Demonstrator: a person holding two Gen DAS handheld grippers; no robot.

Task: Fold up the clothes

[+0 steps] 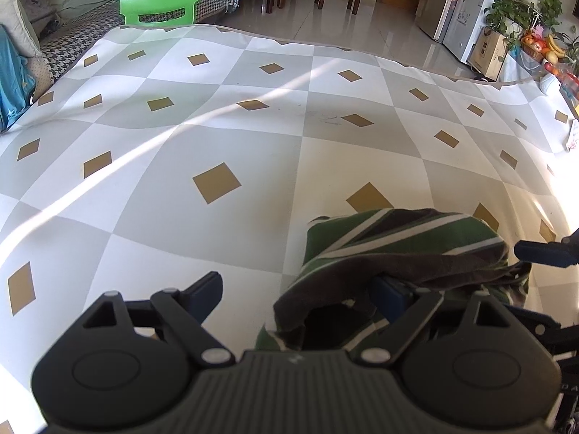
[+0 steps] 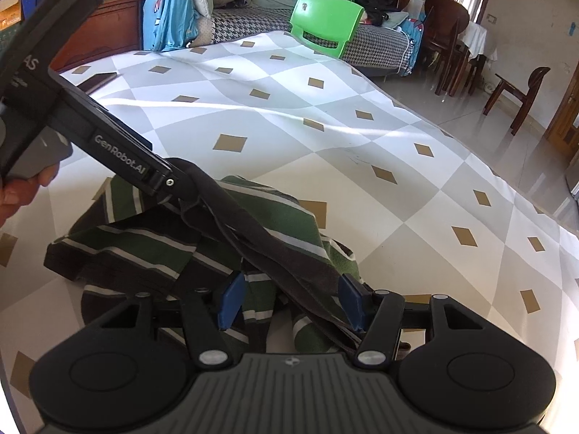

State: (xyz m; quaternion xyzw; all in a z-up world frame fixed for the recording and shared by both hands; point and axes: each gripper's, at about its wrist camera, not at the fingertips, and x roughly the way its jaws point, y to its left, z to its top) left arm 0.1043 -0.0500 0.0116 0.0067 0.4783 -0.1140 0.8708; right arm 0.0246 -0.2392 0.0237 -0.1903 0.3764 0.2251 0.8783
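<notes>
A person works two handheld black grippers over a green, brown and white striped knit garment [image 2: 170, 249] that lies bunched at the near edge of a grey-and-white checked cloth with tan diamonds [image 1: 217, 115], which covers the whole work surface. The left gripper [image 1: 300, 291] has its blue-padded fingers spread wide: the left pad is bare over the cloth, while the right one is tucked under a dark brown hem, so the fabric drapes over one finger rather than being pinched. The right gripper [image 2: 289, 300] has its fingers half spread with striped folds and a brown band lying between them; the pads do not appear to press on the fabric, though the right pad lies against the band. To do this step well, each gripper probably needs to close on a single clear edge, hem or corner, then draw the garment out flat toward the open far part of the cloth before any fold is made. The garment looks soft, thick and limp, heaped in several layers with no sleeve or collar clearly told apart. A bright green plastic chair [image 2: 325, 23] stands beyond the far edge.
</notes>
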